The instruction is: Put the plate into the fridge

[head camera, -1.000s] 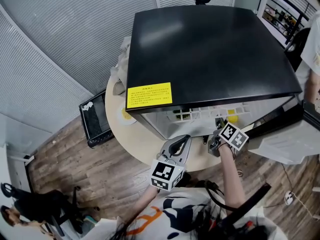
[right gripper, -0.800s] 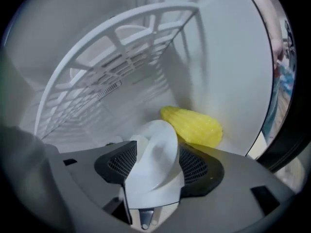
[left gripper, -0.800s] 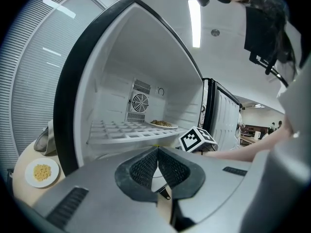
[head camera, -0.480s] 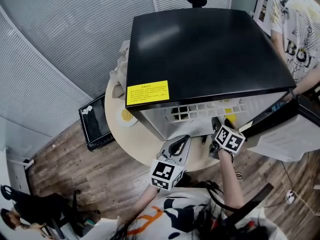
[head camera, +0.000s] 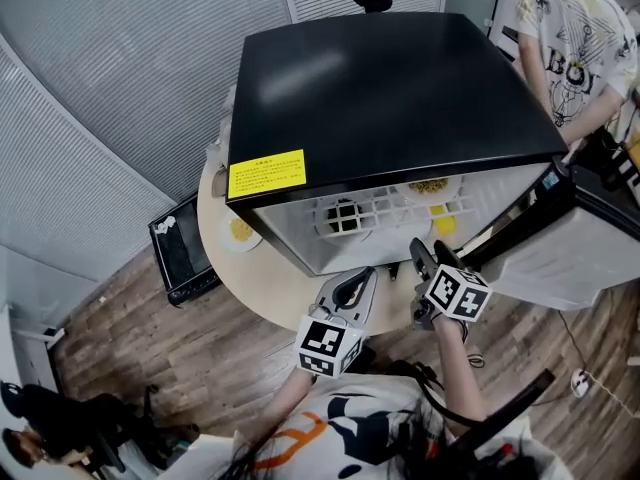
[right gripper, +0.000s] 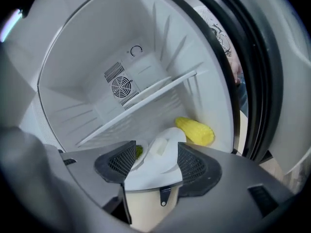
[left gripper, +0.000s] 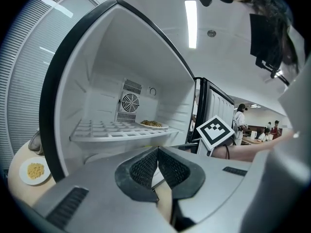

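One change: right tool [right gripper: 155, 163] just opened, plate [right gripper: 163, 149] between.

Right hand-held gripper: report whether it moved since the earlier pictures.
Yes. The right hand-held gripper has backed away from the corn cob toward the fridge mouth; its jaws have just opened, off the plate between them.

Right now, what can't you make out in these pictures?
Head view: most of the fridge interior, hidden under its own top.
Left gripper view: food on the shelf plate, too small to name.
Right gripper view: person behind the door, mostly hidden by it.
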